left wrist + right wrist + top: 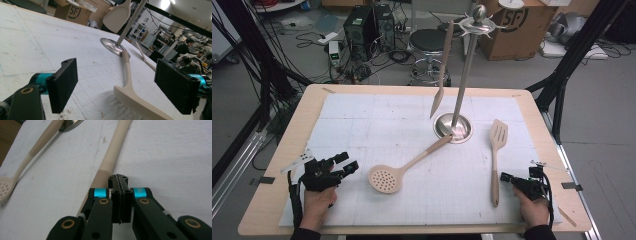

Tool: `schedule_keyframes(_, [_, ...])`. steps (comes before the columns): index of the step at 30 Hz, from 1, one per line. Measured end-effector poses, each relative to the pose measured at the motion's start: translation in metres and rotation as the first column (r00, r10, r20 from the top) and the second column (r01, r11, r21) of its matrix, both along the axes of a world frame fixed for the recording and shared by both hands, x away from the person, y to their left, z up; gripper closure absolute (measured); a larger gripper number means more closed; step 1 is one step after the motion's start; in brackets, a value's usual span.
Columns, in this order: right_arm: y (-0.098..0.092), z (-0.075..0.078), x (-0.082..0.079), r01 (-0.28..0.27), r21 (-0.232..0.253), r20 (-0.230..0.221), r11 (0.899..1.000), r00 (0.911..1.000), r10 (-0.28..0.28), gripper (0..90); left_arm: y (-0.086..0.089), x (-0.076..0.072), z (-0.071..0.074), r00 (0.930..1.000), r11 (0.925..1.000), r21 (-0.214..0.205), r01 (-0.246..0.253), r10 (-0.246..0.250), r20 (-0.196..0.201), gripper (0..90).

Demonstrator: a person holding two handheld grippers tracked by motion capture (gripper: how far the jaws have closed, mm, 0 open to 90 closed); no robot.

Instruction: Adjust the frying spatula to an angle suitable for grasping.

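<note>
At the near left of the table [272, 165], the left gripper [343, 164] rests in the person's hand with its jaws spread wide and nothing between them; its own view looks along the handle of the skimmer spoon [130, 82]. At the near right, the right gripper [506, 177] has its jaws pressed fully together on nothing, its tip just beside the near end of the slotted spatula [497, 150], whose handle runs away from it toward the far side. The skimmer spoon [404, 167] lies mid-table, bowl near and left, handle tip against the base of the utensil stand [457, 117]. One flat utensil [441, 75] hangs from the stand's top.
</note>
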State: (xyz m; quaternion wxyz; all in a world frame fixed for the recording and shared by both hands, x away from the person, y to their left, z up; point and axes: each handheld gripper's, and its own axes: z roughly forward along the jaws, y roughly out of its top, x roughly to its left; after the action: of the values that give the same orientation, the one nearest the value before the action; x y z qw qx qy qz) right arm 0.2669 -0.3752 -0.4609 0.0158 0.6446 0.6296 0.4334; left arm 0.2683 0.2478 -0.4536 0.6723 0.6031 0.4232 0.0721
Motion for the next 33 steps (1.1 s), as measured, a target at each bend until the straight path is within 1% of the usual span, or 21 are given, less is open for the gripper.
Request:
schedule_keyframes(1, [0.004, 0.0, -0.001, -0.01, 0.001, -0.002, 1.0, 0.9999, 0.01, 90.0, 0.0, 0.0, 0.0, 1.0, 1.0, -0.004, -0.002, 0.002, 0.0, 19.5])
schedule_keyframes(2, [0.009, 0.001, -0.002, -0.008, -0.01, 0.002, 1.0, 1.0, 0.008, 90.0, 0.0, 0.0, 0.0, 1.0, 1.0, -0.005, -0.003, 0.003, -0.001, 19.5])
schedule_keyframes(5, [0.018, 0.0, -0.001, -0.021, 0.002, 0.001, 1.0, 0.9998, 0.021, 90.0, 0.001, 0.0, 0.0, 1.0, 1.0, -0.005, -0.004, 0.004, 0.002, 19.5])
schedule_keyframes(6, [0.022, 0.001, 0.0, -0.025, -0.003, 0.002, 1.0, 0.9997, 0.025, 90.0, 0.001, 0.0, 0.0, 1.0, 1.0, -0.007, -0.004, 0.004, 0.002, 19.5])
schedule_keyframes(10, [0.027, 0.0, 0.002, -0.032, 0.0, 0.005, 1.0, 0.9995, 0.032, 90.0, 0.002, 0.0, 0.0, 1.0, 1.0, -0.006, -0.006, 0.006, 0.004, 19.5])
schedule_keyframes(13, [0.027, -0.001, 0.002, -0.03, 0.01, -0.002, 0.999, 0.9995, 0.03, 90.0, 0.003, 0.0, 0.0, 1.0, 1.0, -0.005, -0.004, 0.004, 0.004, 19.5])
schedule_keyframes(15, [0.029, -0.001, 0.002, -0.028, 0.008, 0.0, 1.0, 0.9996, 0.028, 90.0, 0.002, 0.001, 0.0, 1.0, 1.0, -0.007, -0.007, 0.007, 0.004, 19.5])
schedule_keyframes(16, [0.03, 0.0, 0.001, -0.025, 0.011, -0.008, 1.0, 0.9996, 0.025, 90.0, 0.002, 0.001, 0.0, 1.0, 0.9999, -0.009, -0.007, 0.007, 0.0, 19.5])
schedule_keyframes(19, [0.034, -0.001, 0.003, -0.039, 0.012, -0.004, 0.999, 0.9992, 0.039, 90.0, 0.001, 0.001, 0.0, 1.0, 1.0, -0.002, -0.004, 0.004, 0.001, 19.5])
schedule_keyframes(21, [0.039, -0.001, 0.005, -0.054, 0.015, -0.006, 0.998, 0.9985, 0.054, 90.0, 0.001, 0.001, 0.0, 1.0, 1.0, -0.001, -0.003, 0.003, 0.001, 19.6])
schedule_keyframes(24, [0.051, -0.001, 0.009, -0.09, 0.02, -0.004, 0.996, 0.9959, 0.09, 90.0, 0.001, 0.001, 0.0, 1.0, 1.0, 0.0, -0.003, 0.003, 0.001, 19.6])
schedule_keyframes(26, [0.06, -0.001, 0.012, -0.106, 0.023, -0.012, 0.994, 0.9943, 0.106, 90.0, 0.001, 0.001, 0.0, 1.0, 1.0, -0.002, -0.004, 0.004, 0.0, 19.5])
schedule_keyframes(28, [0.066, -0.001, 0.014, -0.12, 0.025, -0.011, 0.992, 0.9927, 0.12, 90.0, 0.002, 0.001, 0.0, 1.0, 1.0, -0.003, -0.004, 0.004, 0.0, 19.5])
schedule_keyframes(33, [0.082, 0.0, 0.019, -0.155, 0.013, -0.008, 0.988, 0.9878, 0.156, 90.0, 0.002, 0.001, 0.0, 1.0, 0.9999, -0.011, -0.007, 0.007, -0.003, 19.5])
